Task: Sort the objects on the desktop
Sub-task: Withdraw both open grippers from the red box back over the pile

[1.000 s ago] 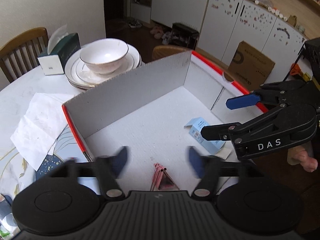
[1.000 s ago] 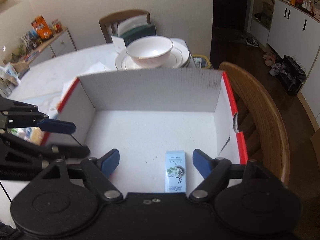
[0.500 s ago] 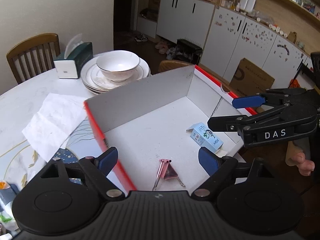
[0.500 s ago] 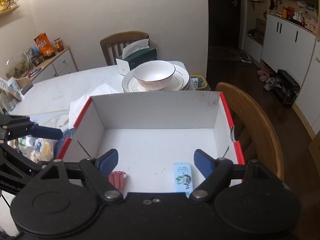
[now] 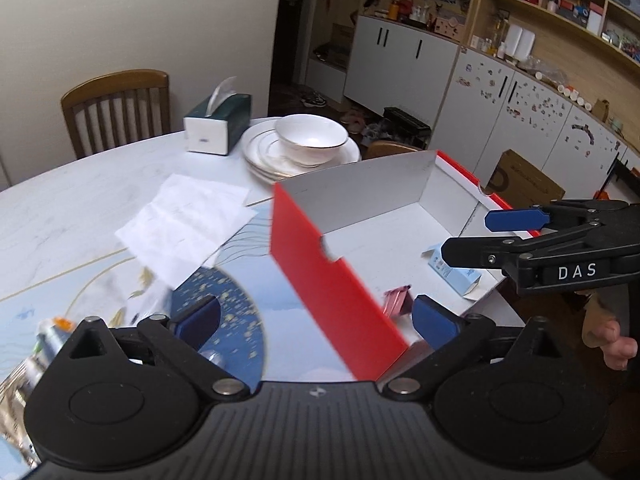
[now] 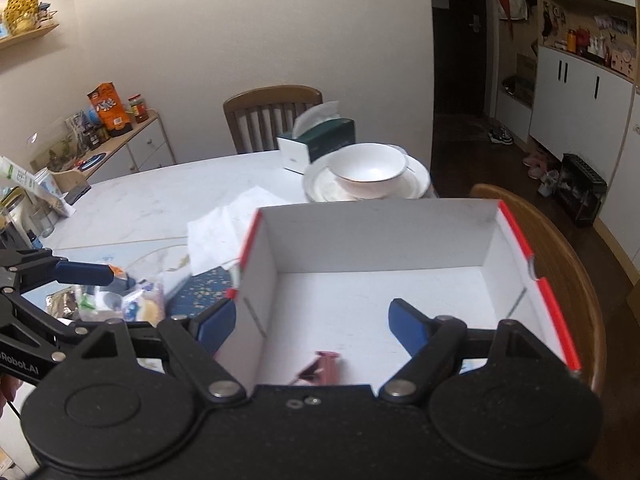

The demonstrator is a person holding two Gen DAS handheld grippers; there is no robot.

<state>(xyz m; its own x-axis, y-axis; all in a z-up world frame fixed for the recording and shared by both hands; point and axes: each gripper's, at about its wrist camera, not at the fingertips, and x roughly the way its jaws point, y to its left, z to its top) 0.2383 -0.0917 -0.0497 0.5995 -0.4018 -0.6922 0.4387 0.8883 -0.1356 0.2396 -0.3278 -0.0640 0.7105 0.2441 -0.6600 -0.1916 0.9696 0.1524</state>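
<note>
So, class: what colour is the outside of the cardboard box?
Red outside, white inside; clearest in the left wrist view.

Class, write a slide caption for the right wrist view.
Open right gripper above red-and-white box holding a pink binder clip.

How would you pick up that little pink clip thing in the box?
Judging from both views, take the pink binder clip by its folded body, across the flat sides, coming straight down from above. It lies on the floor of the white box near the red wall, so a sideways approach looks blocked. The open right gripper is nearest.
</note>
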